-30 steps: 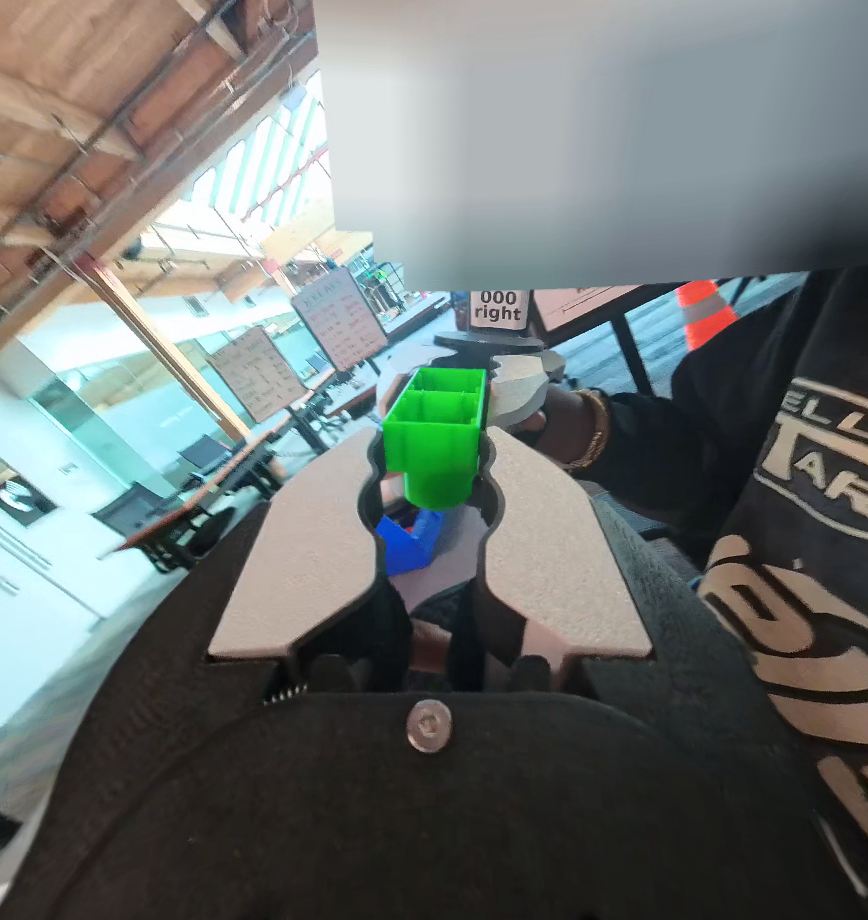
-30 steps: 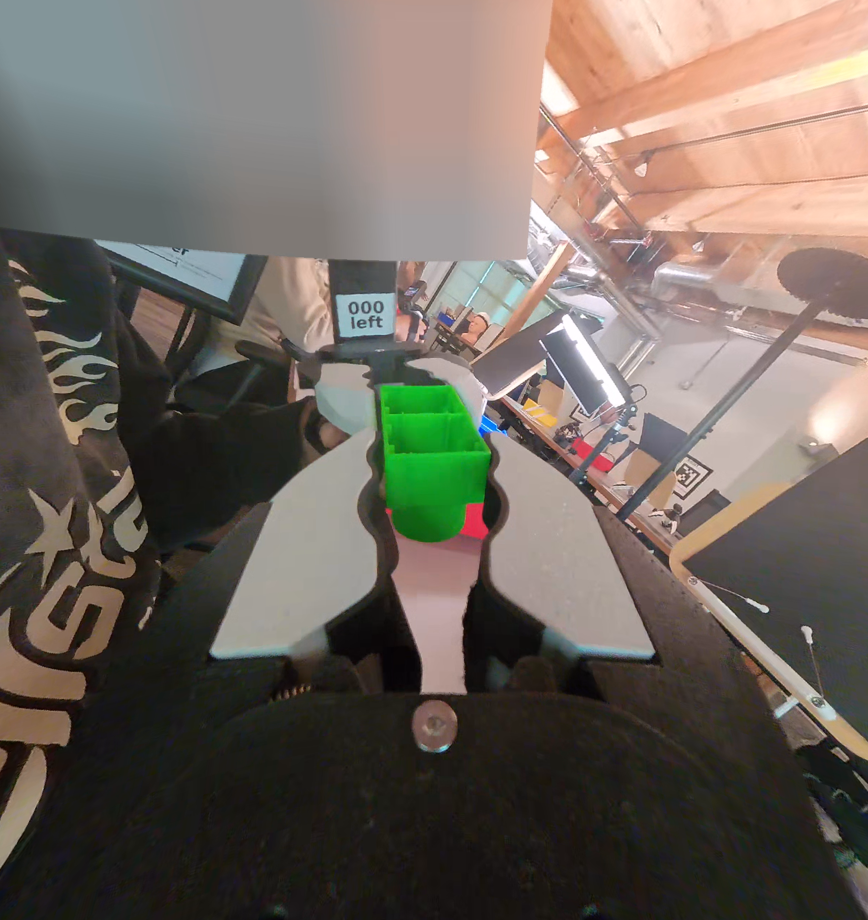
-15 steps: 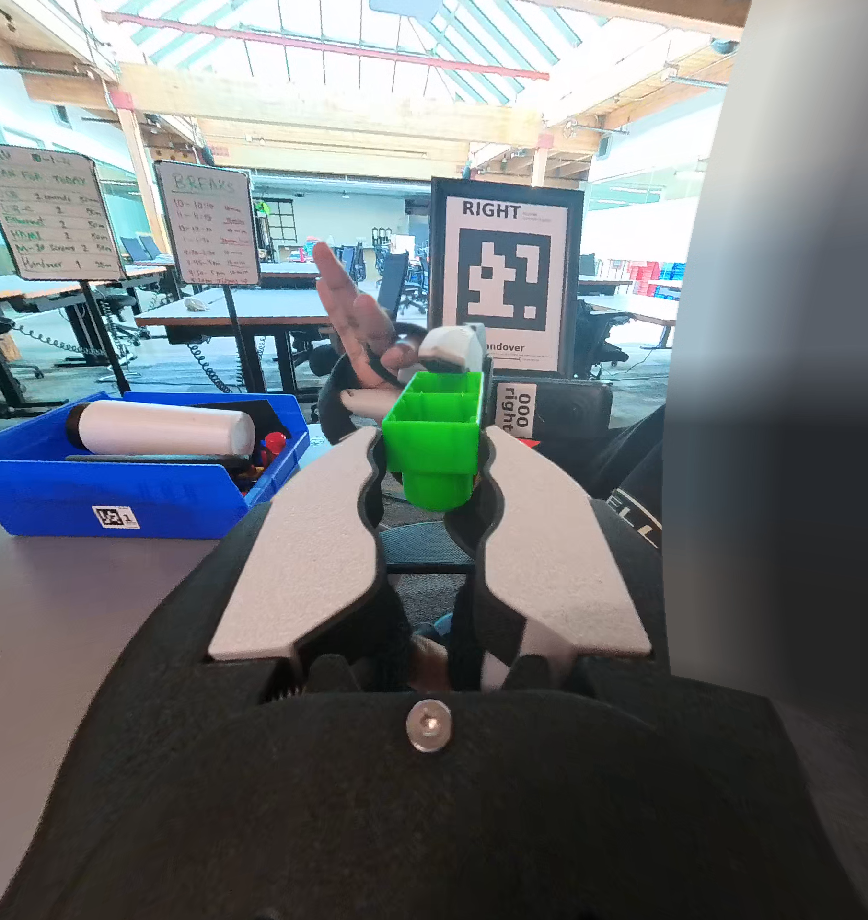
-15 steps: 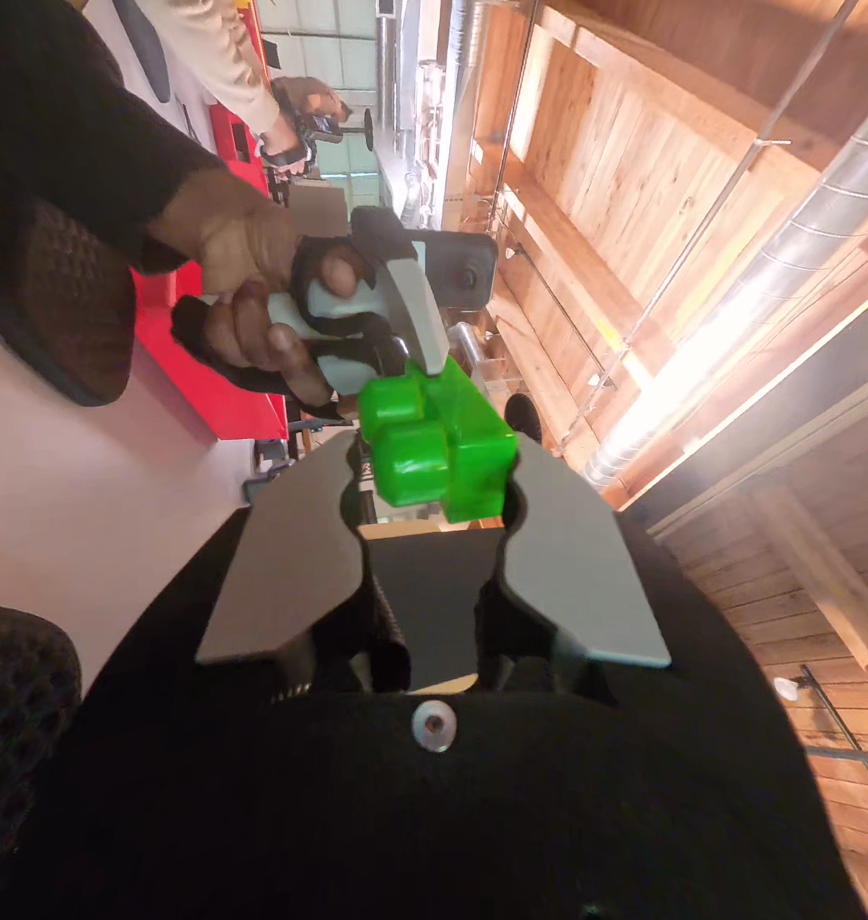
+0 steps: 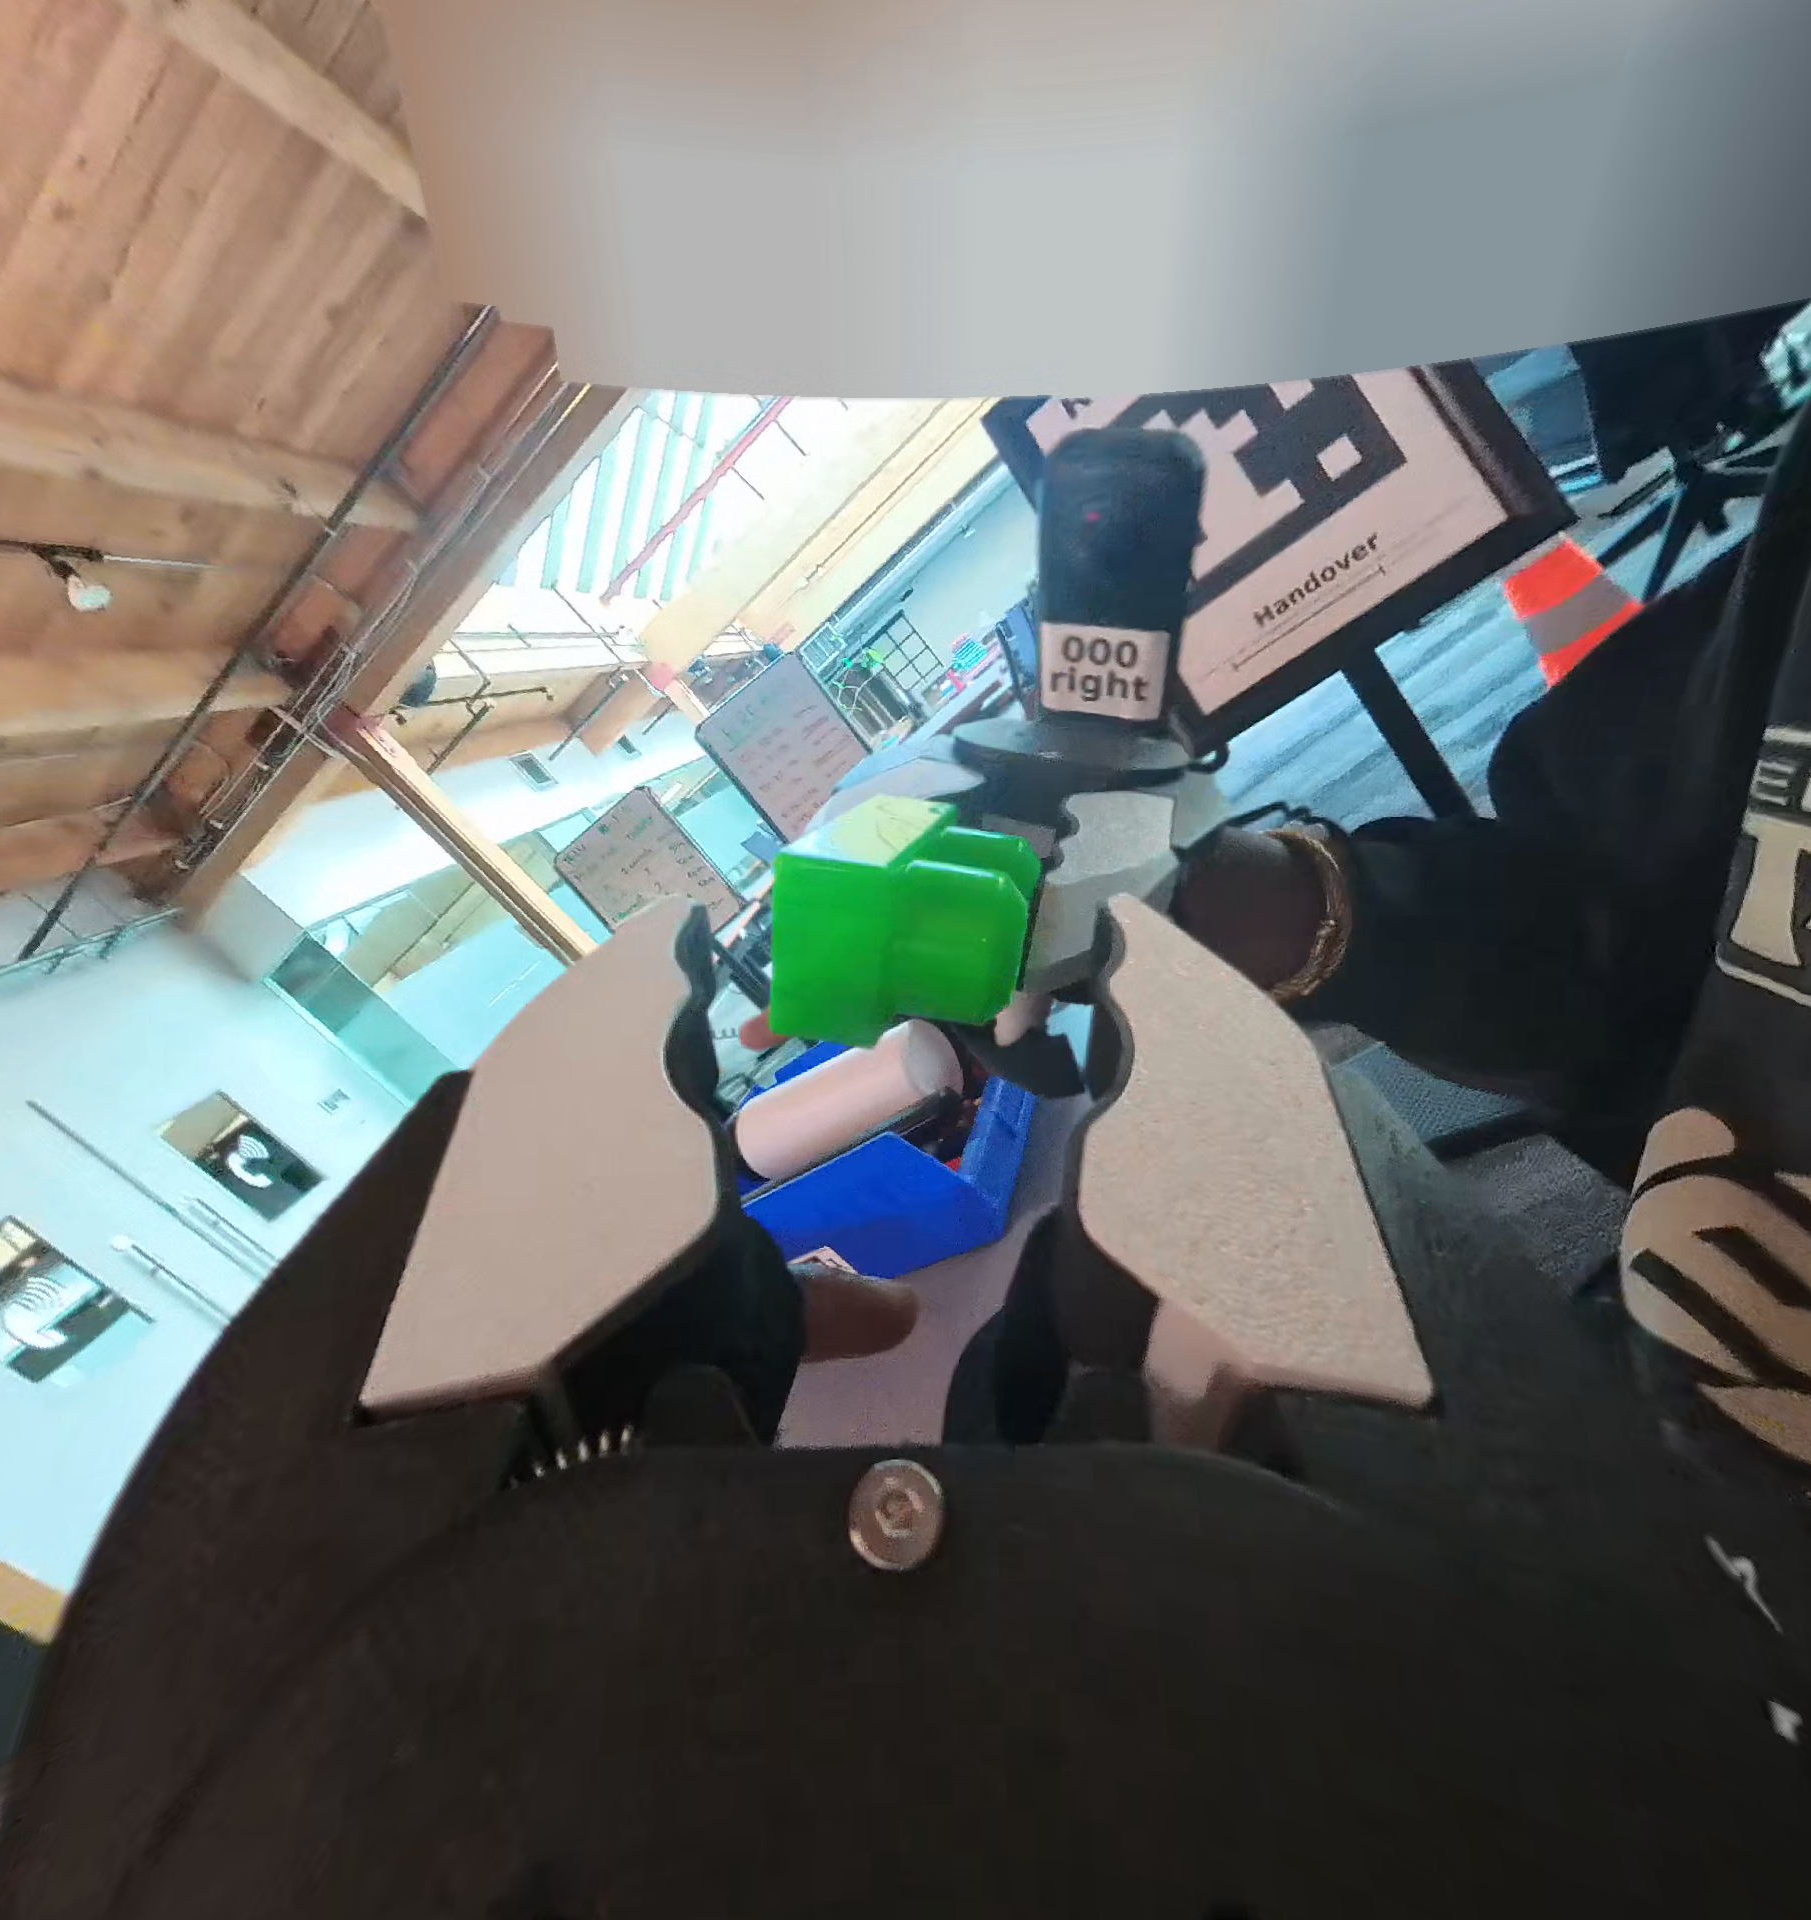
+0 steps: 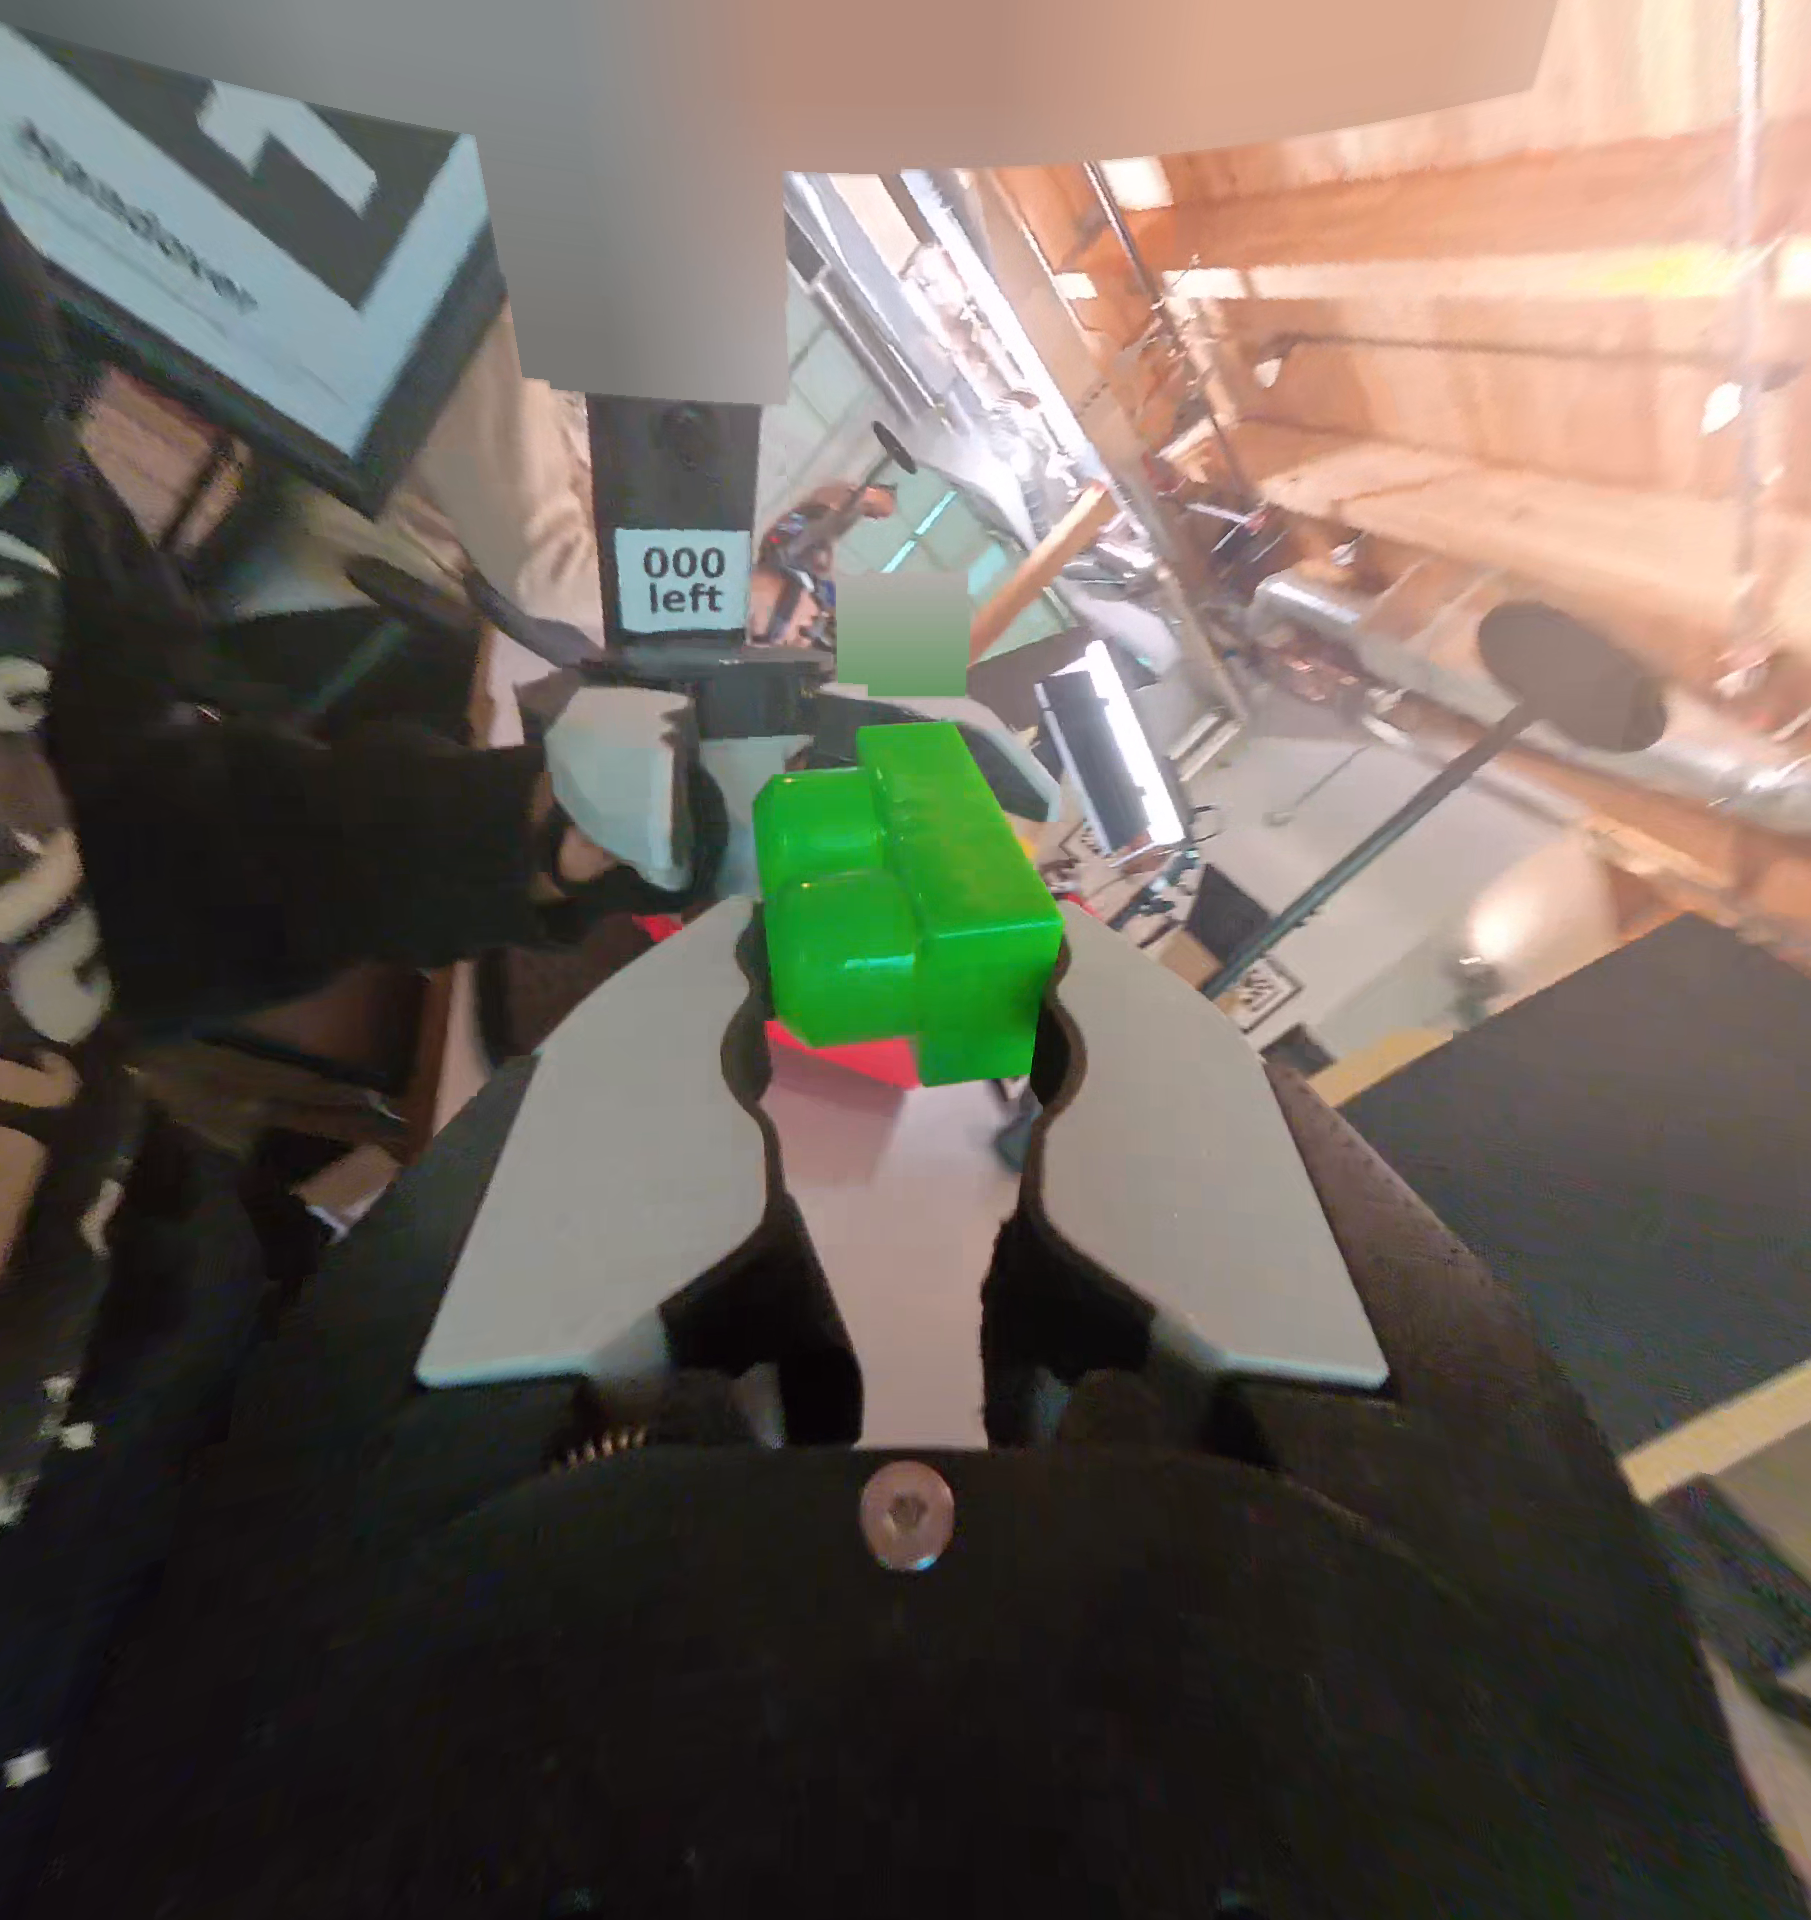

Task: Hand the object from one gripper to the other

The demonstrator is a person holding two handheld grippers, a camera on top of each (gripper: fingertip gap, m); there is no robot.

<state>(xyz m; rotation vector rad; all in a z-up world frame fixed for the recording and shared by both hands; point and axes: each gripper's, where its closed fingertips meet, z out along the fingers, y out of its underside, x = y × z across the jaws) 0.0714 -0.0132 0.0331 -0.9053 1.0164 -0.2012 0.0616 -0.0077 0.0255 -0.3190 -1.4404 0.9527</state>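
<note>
A bright green plastic block (image 6: 901, 914) with two rounded studs sits between the pads of my right gripper (image 6: 906, 925), which is shut on it. In the left wrist view the same block (image 5: 890, 956) hangs in the wide gap of my left gripper (image 5: 901, 935), whose jaws stand open and clear of it on both sides. The right gripper (image 5: 1098, 904) holds the block's far end there. The open left gripper's fingers (image 6: 620, 790) show just beyond the block in the right wrist view. Both grippers are held up in the air, facing each other.
A blue bin (image 5: 880, 1195) with a white cylinder (image 5: 839, 1091) lies below the grippers. A marker sign board (image 5: 1296, 520) and an orange cone (image 5: 1566, 613) stand behind. A person's dark sleeve (image 5: 1503, 914) is at the right. A black panel (image 6: 1607, 1143) lies right of the right gripper.
My left gripper was shut on the green block and has opened off it. The block now stays in my right gripper, turned so its studs show. Both views have swung.
</note>
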